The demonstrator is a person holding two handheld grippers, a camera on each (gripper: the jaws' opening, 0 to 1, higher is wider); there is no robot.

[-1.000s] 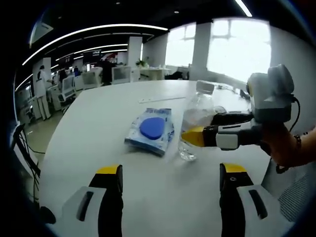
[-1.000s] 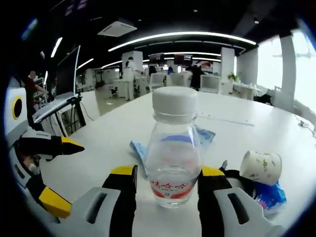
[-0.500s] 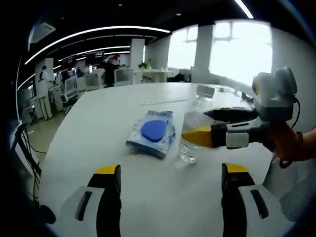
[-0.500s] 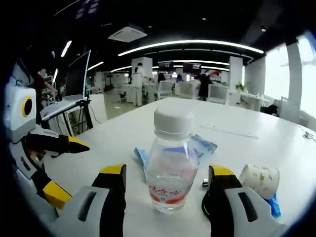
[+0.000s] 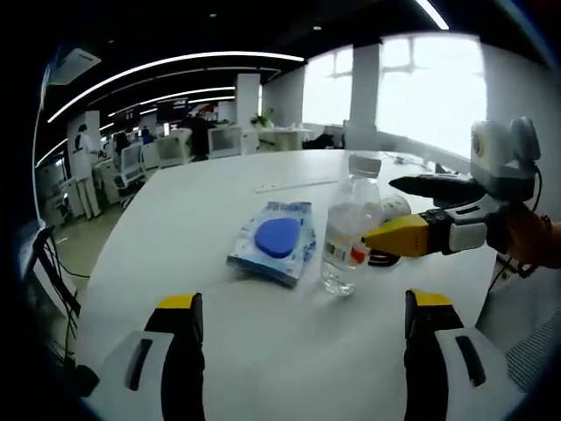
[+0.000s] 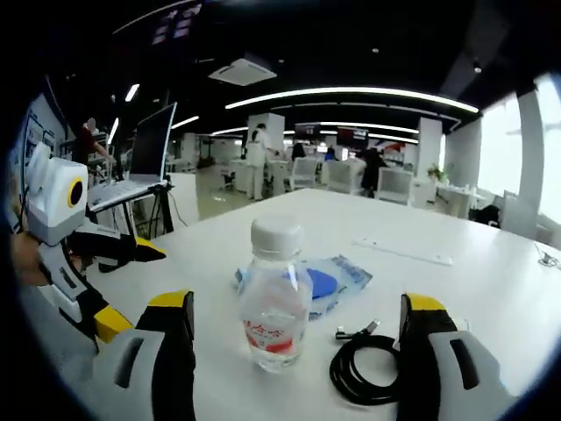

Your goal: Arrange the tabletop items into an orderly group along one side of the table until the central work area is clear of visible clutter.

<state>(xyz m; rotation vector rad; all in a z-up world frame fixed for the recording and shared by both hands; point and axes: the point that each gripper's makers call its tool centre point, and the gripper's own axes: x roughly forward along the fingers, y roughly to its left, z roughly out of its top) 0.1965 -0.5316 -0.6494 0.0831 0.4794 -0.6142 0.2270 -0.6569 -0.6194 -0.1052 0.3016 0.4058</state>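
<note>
- Water bottle (image 6: 275, 294) standing upright on the white tabletop (image 5: 219, 210), cap on, label facing the right gripper view; probably set down here as one member of the group being gathered.
- Right gripper (image 6: 298, 338) with fingers (image 6: 172, 329) spread wide apart, clamped on nothing; bottle between the two fingers in line but ahead of their tips, touching neither.
- Seen from the left gripper view, same right gripper (image 5: 412, 210) reaching in from the right edge, yellow-tipped finger (image 5: 396, 237) just beside the bottle (image 5: 349, 230); contact there hard to judge.
- Blue packet (image 5: 274, 241) lying flat just beside the bottle, on its far side in the right gripper view (image 6: 326, 279), near enough to read as part of the same cluster.
- Black coiled cable (image 6: 366, 364) on the tabletop near the bottle, inside the span of the right fingers, plug ends pointing toward the packet; partly hidden behind the bottle in the left gripper view (image 5: 379, 258).
- Left gripper (image 5: 298, 338) held low over the near part of the tabletop, fingers (image 5: 182, 326) wide apart and holding nothing; bottle and packet well ahead of them, roughly centred between.
- Left gripper also visible at the left edge of the right gripper view (image 6: 118, 285), pointing toward the items.
- Judged from the layout: bottle, packet and cable close together, yet whether this spot counts as one side of the tabletop cannot be told.
</note>
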